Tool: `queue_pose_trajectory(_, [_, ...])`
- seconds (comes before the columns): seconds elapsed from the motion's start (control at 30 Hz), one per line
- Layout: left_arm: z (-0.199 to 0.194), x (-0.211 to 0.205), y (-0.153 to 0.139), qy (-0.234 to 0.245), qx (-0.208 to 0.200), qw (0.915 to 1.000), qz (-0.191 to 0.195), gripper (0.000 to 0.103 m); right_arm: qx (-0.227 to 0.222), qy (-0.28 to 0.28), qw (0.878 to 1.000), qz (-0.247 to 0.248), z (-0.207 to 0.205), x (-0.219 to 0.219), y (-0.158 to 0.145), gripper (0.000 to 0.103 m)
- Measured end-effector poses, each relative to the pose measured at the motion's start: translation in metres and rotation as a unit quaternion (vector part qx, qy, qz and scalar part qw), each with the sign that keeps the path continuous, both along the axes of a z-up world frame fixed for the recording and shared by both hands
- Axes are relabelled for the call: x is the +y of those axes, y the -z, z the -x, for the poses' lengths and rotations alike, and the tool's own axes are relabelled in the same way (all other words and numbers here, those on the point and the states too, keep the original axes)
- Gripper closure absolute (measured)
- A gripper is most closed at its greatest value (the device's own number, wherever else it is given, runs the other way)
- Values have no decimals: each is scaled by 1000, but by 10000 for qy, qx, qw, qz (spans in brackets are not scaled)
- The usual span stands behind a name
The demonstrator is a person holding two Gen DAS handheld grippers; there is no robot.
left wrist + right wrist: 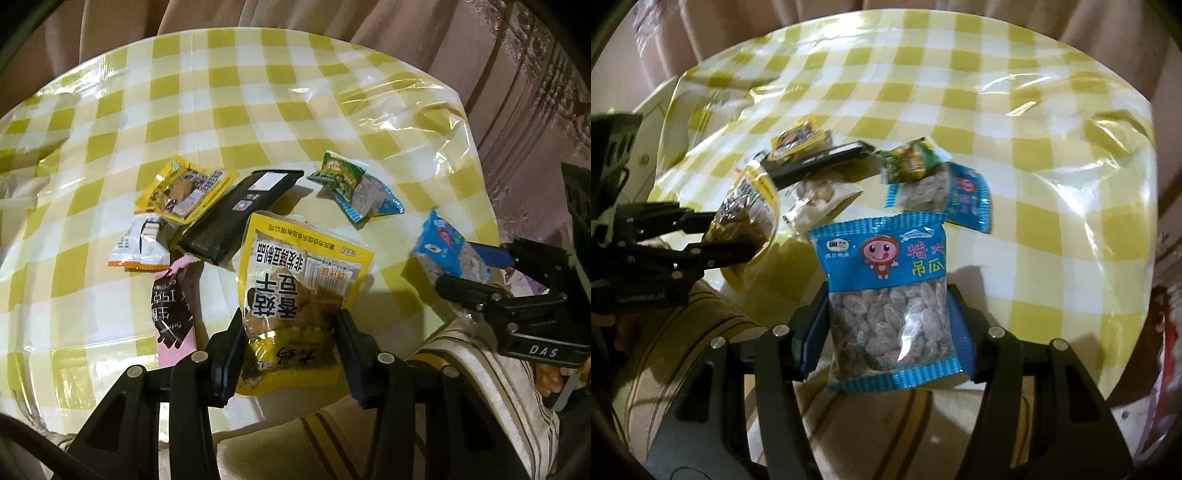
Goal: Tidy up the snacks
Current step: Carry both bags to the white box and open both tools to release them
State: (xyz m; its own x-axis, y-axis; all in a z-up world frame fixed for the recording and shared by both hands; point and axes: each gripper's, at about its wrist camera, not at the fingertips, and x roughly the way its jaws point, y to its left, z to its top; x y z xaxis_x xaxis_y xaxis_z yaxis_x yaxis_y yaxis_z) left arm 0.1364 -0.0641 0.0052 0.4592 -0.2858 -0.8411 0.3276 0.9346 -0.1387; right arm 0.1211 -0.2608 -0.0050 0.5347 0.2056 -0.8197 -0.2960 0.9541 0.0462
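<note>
My left gripper is shut on the lower part of a yellow dried-tofu packet, lifted above the near edge of the checked table. In the right wrist view that packet hangs in the left gripper at the left. My right gripper is shut on a blue packet of seeds, its pads pressing both sides of the clear window. From the left wrist view the right gripper holds this blue packet at the table's right edge.
Loose snacks lie mid-table: a black bar, a small yellow packet, a white-and-orange packet, a pink-and-black packet, a green packet and a second blue packet. Striped fabric lies below the near edge. Curtains hang behind.
</note>
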Motion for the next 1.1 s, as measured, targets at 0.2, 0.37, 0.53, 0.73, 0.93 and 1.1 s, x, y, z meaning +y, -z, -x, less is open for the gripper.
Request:
queue_pose_trajectory(0.2, [5, -21, -17, 126, -185, 9997, 83, 56, -75, 323, 9992, -214, 15, -24, -11, 41])
queue_pose_trajectory(0.37, [12, -54, -29, 464, -262, 9984, 181, 56, -100, 660, 9973, -289, 31, -53, -17, 41])
queue_pose_trajectory(0.53, [23, -93, -36, 874, -274, 9954, 297, 56, -106, 1016, 9942, -334, 48, -88, -20, 41])
queue_pose_trajectory(0.73, [33, -139, -40, 1325, -248, 9903, 340, 56, -105, 1487, 9883, -333, 71, -134, -20, 41])
queue_pose_trajectory(0.93, [46, -181, -40, 1727, -154, 9840, 415, 56, -85, 1916, 9809, -312, 90, -174, -17, 41])
queue_pose_trajectory(1.1, [58, -213, -38, 2050, -57, 9778, 437, 56, -48, 2223, 9746, -279, 105, -201, -13, 41])
